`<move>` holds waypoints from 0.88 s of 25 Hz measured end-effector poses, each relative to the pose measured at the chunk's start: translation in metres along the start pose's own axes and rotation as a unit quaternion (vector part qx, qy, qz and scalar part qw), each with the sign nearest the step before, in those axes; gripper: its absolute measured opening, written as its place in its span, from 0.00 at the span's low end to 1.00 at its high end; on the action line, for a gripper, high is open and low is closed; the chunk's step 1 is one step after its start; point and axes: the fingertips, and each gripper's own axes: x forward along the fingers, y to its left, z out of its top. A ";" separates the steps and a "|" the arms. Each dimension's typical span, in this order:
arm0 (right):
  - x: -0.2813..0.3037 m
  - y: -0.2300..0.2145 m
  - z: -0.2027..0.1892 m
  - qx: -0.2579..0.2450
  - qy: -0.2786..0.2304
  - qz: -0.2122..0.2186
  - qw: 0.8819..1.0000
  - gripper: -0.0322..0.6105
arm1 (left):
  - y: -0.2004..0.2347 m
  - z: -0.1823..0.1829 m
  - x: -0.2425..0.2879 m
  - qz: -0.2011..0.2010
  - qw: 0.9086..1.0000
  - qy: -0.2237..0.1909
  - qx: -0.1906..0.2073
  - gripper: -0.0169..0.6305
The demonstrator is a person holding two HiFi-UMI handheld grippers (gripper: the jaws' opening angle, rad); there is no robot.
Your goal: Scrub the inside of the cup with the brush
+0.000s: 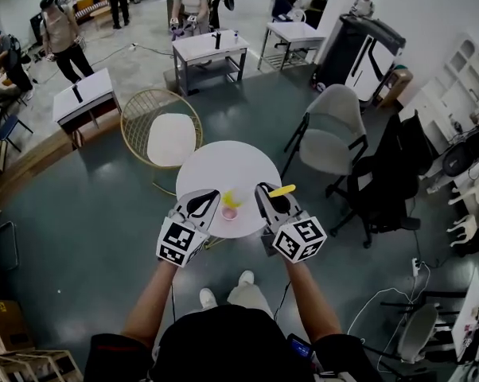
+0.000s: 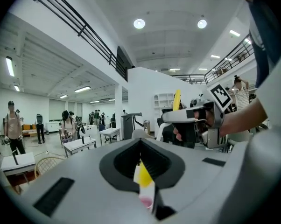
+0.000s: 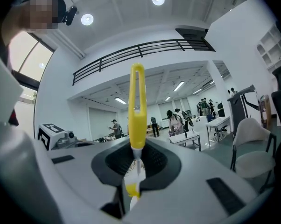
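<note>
A small pink cup (image 1: 229,212) with a yellow part stands near the front edge of the round white table (image 1: 223,161). My left gripper (image 1: 210,201) reaches it from the left. In the left gripper view the jaws (image 2: 145,190) are closed, with a thin strip of the pink and yellow cup (image 2: 146,200) pinched between them. My right gripper (image 1: 265,193) is shut on the brush (image 1: 282,190) just right of the cup. In the right gripper view the yellow loop handle (image 3: 137,111) stands up out of the jaws (image 3: 133,181), bristles low between them.
Behind the table stands a gold wire chair (image 1: 161,130) with a white cushion. A grey chair (image 1: 331,130) and a black chair (image 1: 383,185) are at the right. Work tables (image 1: 210,48) and several people fill the far floor.
</note>
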 end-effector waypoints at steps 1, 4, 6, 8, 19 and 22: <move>0.001 0.004 -0.001 -0.005 0.004 0.002 1.000 0.12 | 0.000 0.004 -0.001 0.000 1.000 -0.004 0.003 0.05; 0.004 0.014 -0.002 -0.023 0.016 0.006 1.000 0.12 | -0.003 0.014 -0.003 -0.004 1.000 -0.013 -0.001 0.05; 0.004 0.020 0.001 -0.032 0.018 0.009 0.999 0.12 | -0.007 0.017 -0.003 -0.007 1.000 -0.017 -0.003 0.05; 0.002 0.022 0.005 -0.037 0.016 0.010 0.999 0.12 | -0.011 0.020 -0.003 -0.009 1.000 -0.019 -0.001 0.05; -0.001 0.047 -0.004 -0.027 0.017 0.006 0.999 0.12 | -0.033 0.016 -0.025 -0.025 0.999 -0.033 0.011 0.05; 0.000 0.059 -0.010 -0.028 0.019 0.010 0.999 0.12 | -0.036 0.011 -0.034 -0.025 0.999 -0.030 0.008 0.05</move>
